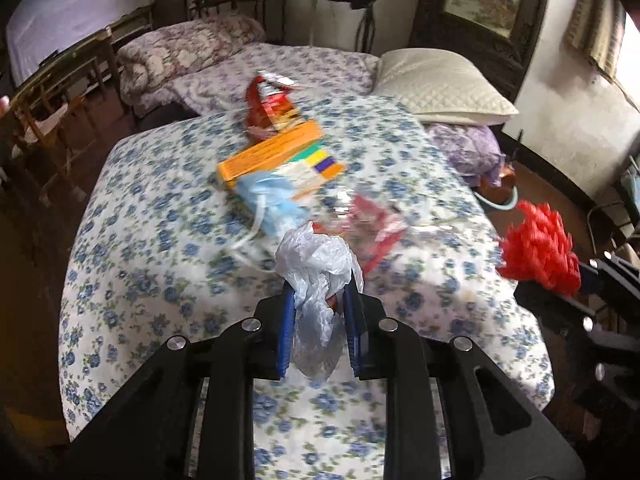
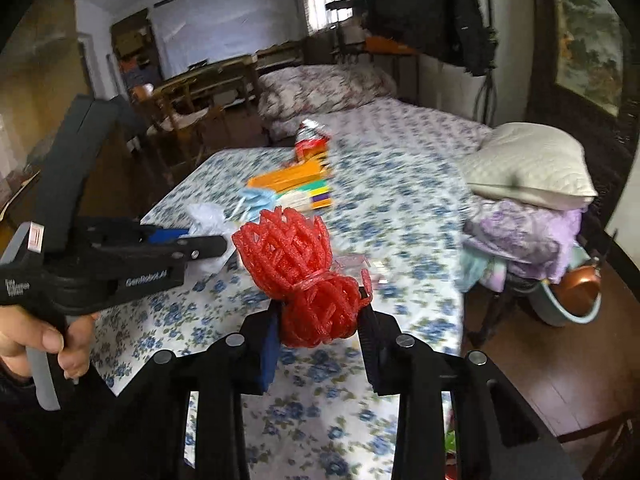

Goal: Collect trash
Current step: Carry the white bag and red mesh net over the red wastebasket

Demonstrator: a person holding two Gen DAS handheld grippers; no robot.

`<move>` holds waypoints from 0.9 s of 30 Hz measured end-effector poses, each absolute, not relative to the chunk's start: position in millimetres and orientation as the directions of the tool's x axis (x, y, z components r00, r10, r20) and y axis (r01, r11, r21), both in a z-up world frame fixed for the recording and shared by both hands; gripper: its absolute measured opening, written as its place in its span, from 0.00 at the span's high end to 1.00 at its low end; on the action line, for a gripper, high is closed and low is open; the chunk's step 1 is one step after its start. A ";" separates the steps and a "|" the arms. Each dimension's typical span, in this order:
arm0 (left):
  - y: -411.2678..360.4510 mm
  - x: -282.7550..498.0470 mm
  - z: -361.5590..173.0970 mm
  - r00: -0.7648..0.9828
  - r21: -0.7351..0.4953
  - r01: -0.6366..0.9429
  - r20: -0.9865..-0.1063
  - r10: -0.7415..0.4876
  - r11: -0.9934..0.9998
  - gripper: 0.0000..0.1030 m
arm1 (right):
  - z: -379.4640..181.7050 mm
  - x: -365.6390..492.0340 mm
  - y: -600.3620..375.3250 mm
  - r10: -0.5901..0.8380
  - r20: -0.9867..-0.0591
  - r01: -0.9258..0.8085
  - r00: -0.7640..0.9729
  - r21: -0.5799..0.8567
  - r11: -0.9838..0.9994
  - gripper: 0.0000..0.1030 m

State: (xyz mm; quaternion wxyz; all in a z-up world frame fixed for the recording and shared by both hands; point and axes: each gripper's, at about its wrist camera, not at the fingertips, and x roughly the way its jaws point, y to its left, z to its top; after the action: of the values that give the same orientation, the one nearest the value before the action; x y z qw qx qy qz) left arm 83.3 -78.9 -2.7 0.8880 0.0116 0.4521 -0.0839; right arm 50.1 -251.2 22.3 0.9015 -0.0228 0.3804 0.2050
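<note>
- Gripping a crumpled white plastic bag (image 1: 316, 268), the left gripper (image 1: 318, 300) is clenching it between blue pads above the floral tablecloth (image 1: 160, 240).
- Holding a red foam net (image 2: 304, 276), the right gripper (image 2: 318, 320) is squeezing its bunched lower half.
- Lying uncollected on the cloth: a blue face mask (image 1: 272, 200), an orange box (image 1: 272, 150), a red snack wrapper (image 1: 268, 104), and what is possibly a clear wrapper with red print (image 1: 372, 224), blurred.
- Showing no bin or trash bag; two pieces are being held, four are waiting.
</note>
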 end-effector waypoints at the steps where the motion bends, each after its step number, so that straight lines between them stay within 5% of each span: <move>1: -84.5 82.4 -3.0 0.575 -0.057 0.170 -0.805 -0.146 0.984 0.77 | 21.5 47.6 -260.9 0.328 -0.699 -0.357 0.636 0.111 0.928 0.67; 13: -176.7 66.3 0.1 0.543 -0.067 0.338 -0.801 -0.253 0.939 0.77 | -1.2 17.8 -363.2 0.146 -0.722 -0.094 0.677 0.112 0.989 0.67; 27: -303.6 48.6 -29.4 0.398 -0.082 0.552 -0.848 -0.349 0.829 0.77 | -99.5 -8.5 -469.3 0.043 -0.817 0.155 0.575 0.160 0.975 0.67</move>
State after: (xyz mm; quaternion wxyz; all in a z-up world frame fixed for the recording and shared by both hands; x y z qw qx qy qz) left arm 48.6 -303.6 -29.4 0.8292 0.1067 0.4767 -0.2718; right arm -8.5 -469.3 -99.5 0.8810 0.1075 0.4597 -0.0319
